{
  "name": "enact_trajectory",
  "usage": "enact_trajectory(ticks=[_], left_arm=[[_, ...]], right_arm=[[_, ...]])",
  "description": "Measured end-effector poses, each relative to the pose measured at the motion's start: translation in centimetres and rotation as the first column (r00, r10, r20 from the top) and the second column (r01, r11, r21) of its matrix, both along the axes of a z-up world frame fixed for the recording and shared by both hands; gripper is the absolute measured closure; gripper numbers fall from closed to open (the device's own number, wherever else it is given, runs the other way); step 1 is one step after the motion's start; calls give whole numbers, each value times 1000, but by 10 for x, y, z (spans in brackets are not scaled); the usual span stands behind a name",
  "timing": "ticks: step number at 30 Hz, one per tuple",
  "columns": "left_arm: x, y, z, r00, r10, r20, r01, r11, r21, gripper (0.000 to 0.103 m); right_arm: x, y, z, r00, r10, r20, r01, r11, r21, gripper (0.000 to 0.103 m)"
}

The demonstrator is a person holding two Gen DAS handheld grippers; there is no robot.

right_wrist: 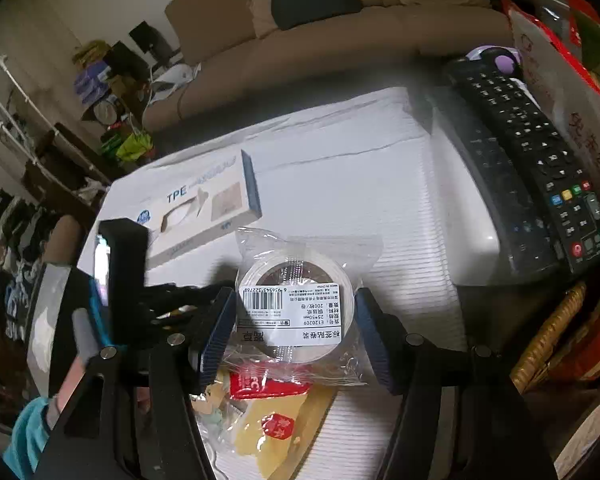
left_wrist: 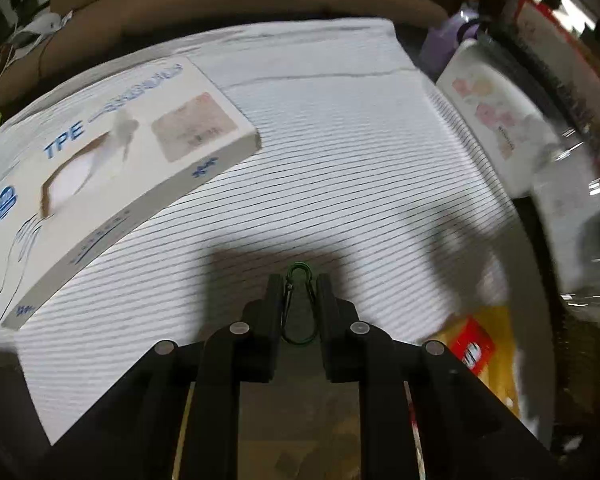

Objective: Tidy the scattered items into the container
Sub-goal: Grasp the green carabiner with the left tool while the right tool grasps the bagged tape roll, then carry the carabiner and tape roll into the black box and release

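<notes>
My left tool (left_wrist: 299, 292) is nearly closed on a small green carabiner clip (left_wrist: 299, 276), its loop poking out past the fingertips, held above the striped white tabletop (left_wrist: 340, 168). My right tool (right_wrist: 296, 320) stands wide, its blue pads either side of a bagged roll of label tape (right_wrist: 296, 300) without clearly touching it; the roll lies near the tabletop's near edge, overlapping a yellow snack packet (right_wrist: 276, 416). A TPE glove box (left_wrist: 112, 152) sits toward the left edge, and a white bin (right_wrist: 452, 200) with a remote control (right_wrist: 540, 160) across it stands at the right edge. A wicker basket (right_wrist: 548, 332) shows at lower right; I cannot tell which is the intended container. To do this well, I should centre the roll between the pads, close on the roll itself rather than on loose plastic, and keep the clip pinched firmly.
</notes>
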State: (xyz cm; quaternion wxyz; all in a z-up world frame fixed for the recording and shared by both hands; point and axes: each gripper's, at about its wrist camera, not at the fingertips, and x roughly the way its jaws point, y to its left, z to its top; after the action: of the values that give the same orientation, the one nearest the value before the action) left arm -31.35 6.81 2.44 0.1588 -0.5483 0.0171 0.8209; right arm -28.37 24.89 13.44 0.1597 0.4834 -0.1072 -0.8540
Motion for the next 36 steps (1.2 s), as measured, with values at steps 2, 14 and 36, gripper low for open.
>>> enact_trajectory(ticks=[2,14,36], left_arm=[[8,-10,16,1000,12,-16,-12,1000,18,88],[122,-125,130,974,156,-167,-132,980,146,88],[249,-426,111,742,653,-151,-542,717,438,88]], right_arm=[[3,-6,2,1000,10,2,-10,1000,3,40],[54,-96,42,986,163,-21,-162,987,23,40],[79,-466,42,825,564,-21,-564,826,26,40]])
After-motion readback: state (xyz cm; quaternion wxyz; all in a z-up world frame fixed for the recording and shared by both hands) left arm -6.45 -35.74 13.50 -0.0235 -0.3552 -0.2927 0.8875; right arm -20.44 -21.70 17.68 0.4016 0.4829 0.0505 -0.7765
